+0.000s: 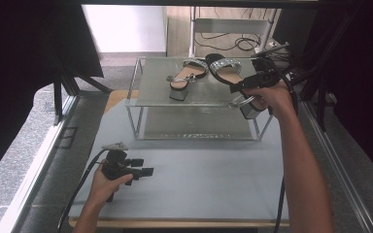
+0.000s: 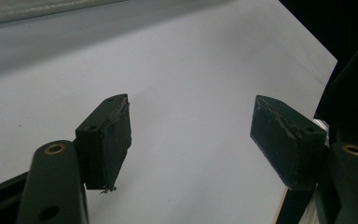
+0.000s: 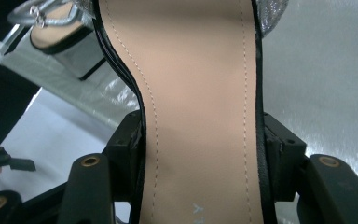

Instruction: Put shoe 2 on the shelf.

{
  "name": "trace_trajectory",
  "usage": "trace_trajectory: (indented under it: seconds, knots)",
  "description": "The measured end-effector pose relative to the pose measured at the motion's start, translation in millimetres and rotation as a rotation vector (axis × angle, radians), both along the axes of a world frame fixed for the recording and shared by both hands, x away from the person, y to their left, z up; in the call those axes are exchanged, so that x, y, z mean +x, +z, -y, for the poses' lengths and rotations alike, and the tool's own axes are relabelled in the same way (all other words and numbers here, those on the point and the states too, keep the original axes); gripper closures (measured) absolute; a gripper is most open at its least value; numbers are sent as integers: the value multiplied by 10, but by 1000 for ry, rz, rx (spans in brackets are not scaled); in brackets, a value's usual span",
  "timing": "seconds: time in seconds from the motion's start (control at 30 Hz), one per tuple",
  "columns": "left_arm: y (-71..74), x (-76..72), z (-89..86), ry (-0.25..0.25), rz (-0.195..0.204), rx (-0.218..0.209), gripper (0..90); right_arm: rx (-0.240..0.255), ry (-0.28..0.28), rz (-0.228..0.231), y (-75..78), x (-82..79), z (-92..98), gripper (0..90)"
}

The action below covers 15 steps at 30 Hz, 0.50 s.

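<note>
On the grey table (image 1: pixel 199 179) stands a glass shelf (image 1: pixel 145 82) with one sandal (image 1: pixel 187 77) on top, while the right gripper (image 1: pixel 250 85) squeezes the sides of a second sandal (image 1: pixel 226 68) whose toe points away, and the left gripper (image 1: pixel 141 172) rests low, jaws spread wide.
</note>
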<state>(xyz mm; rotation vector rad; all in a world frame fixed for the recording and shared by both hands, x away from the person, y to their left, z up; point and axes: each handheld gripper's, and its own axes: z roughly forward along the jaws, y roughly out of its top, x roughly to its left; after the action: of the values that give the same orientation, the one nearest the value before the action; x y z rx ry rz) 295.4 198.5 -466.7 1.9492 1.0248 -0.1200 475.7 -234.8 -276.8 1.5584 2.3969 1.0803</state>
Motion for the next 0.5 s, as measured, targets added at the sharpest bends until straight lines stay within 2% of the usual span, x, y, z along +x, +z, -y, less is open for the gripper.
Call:
trace_trajectory:
  seconds: [0.07,0.13,0.17,0.2,0.5]
  knots:
    - [5,-1,6,-5,1,-1,290,-6,-13,-8,-5,68,-18,424]
    - [12,-5,14,-8,6,-2,290,-33,-25,-18,-22,173,-51,424]
    - [14,-9,18,-9,5,-3,290,-33,-25,-18,-22,173,-51,424]
    - [15,-9,21,-12,4,-5,290,-36,-34,-26,-36,248,-57,424]
    - [11,7,27,-24,7,-7,290,-66,-69,-38,-6,534,-98,424]
